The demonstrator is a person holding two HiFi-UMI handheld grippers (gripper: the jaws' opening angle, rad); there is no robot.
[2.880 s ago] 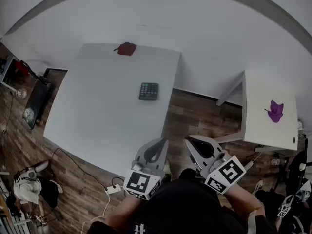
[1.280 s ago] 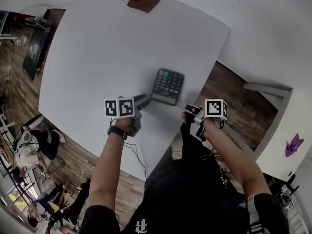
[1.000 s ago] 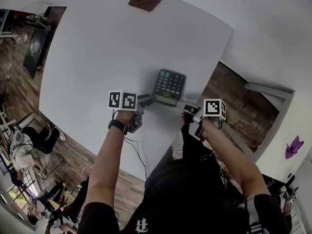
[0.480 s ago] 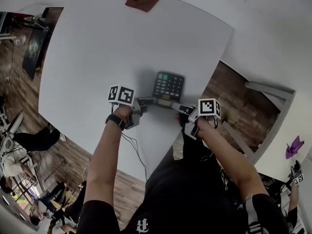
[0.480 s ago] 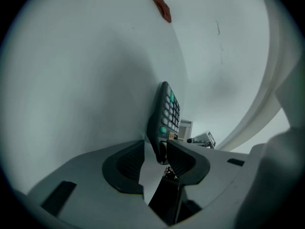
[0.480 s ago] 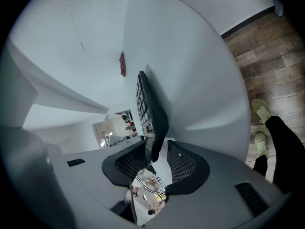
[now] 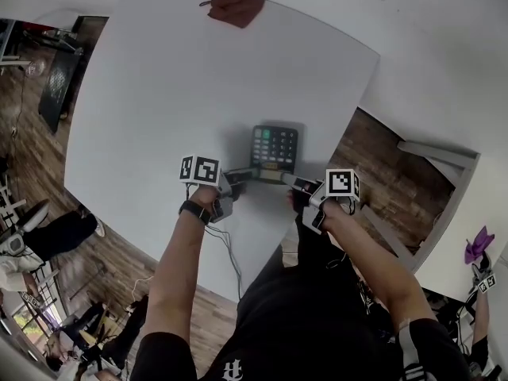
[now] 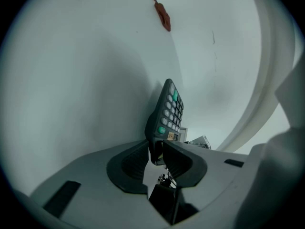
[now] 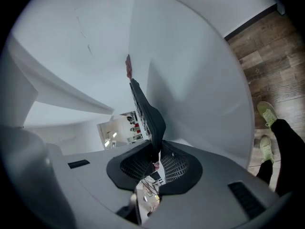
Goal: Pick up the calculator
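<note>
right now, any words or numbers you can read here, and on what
No text can be read.
calculator keys: marks too small to read.
small label on the calculator: blurred.
shirt logo: too small to read.
marker cubes: black-and-white square patterns only, no letters.

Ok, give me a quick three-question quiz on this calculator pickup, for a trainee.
1. True or false: the calculator lies with its keys facing down.
2. Which part of it sits between the jaws of the left gripper and the right gripper? A: far edge. B: near edge. C: none.
3. Fill in: the crumpled item at the far edge of the table is ___ in colour.

Key: 1 false, the keys face up. 2 B; both pairs of jaws are closing on that edge. 3 red.
</note>
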